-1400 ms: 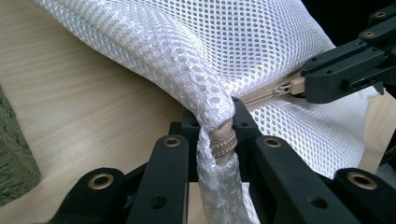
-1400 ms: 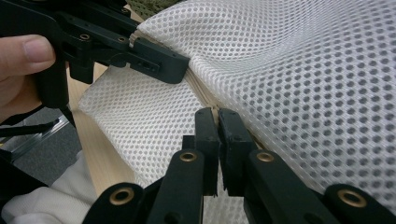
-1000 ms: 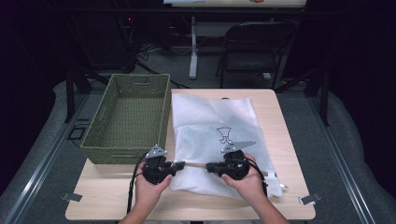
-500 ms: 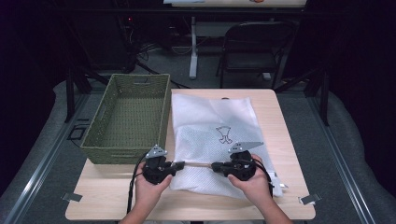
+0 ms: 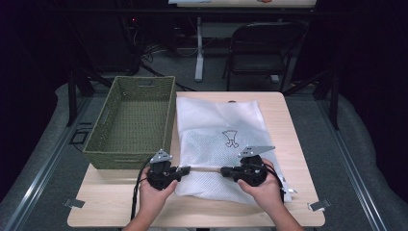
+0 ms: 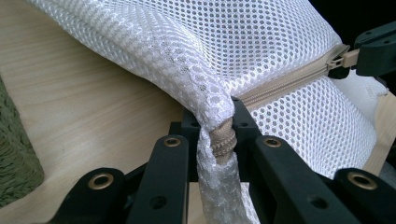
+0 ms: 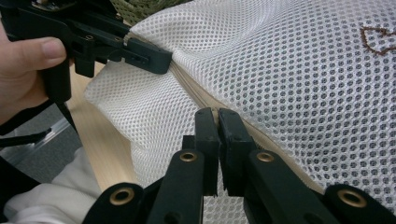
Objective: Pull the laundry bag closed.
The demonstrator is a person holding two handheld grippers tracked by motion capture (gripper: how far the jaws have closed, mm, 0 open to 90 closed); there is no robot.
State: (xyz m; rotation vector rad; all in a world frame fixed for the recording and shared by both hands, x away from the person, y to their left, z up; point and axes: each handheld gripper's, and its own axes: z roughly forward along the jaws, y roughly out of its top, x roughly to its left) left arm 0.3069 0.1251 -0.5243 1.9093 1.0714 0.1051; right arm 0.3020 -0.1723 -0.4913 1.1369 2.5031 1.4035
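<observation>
Left fingers point(image 6: 219, 140) clamped tight on the bunched end of the mesh bag point(image 5: 219, 139), right at the end of the tan zipper point(image 6: 280, 86); fabric and zipper tape squeezed between the pads, bag edge lifted off the counter point(image 5: 115, 204) there. Right fingers point(image 7: 218, 122) pressed together on the zipper pull point(image 6: 343, 59), only a thin gap showing between the pads; pull partway along the zipper line.

On the high view, left gripper point(image 5: 185, 169) and right gripper point(image 5: 223, 170) facing each other along the near edge of the bag, zipper stretched taut between them. One hand on each gripper: left hand point(image 5: 155, 190), right hand point(image 5: 262, 190), both coming in from the near edge.

Bag lying flat, white, mesh on the near part, plain fabric on the far part, small brown drawing point(image 5: 231, 138) near its middle. Covers the centre and right of the counter, far edge close to the counter's far edge.

Green woven basket point(image 5: 132, 122) on the left of the counter, just beside the bag's left edge, nothing visible inside. Folding chair point(image 5: 262, 50) on the floor beyond the far edge.
</observation>
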